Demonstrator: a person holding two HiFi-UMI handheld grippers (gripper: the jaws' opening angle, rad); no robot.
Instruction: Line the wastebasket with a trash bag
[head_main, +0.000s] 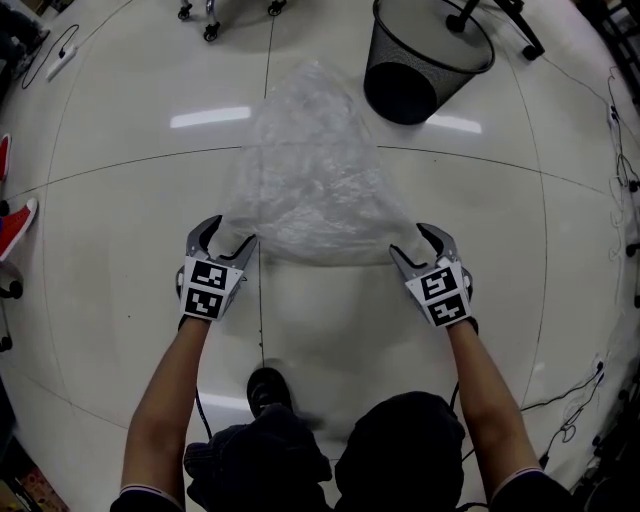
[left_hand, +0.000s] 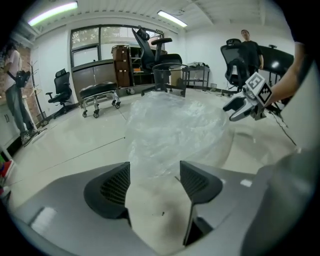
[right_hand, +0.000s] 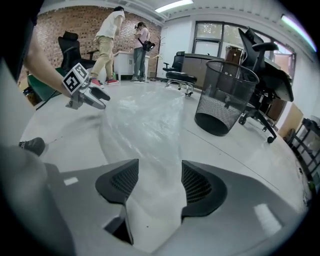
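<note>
Trash bag spans left hand-held gripper, right hand-held gripper; jaws apart.

We note a glossy white tiled floor reflecting ceiling strip lights. Brick wall on one side, large windows on another; black office chairs and a wheeled bench stand along the edges.

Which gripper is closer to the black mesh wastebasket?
The right gripper: the wastebasket stands beyond the trash bag, off to the right; the left gripper is farther away.
</note>
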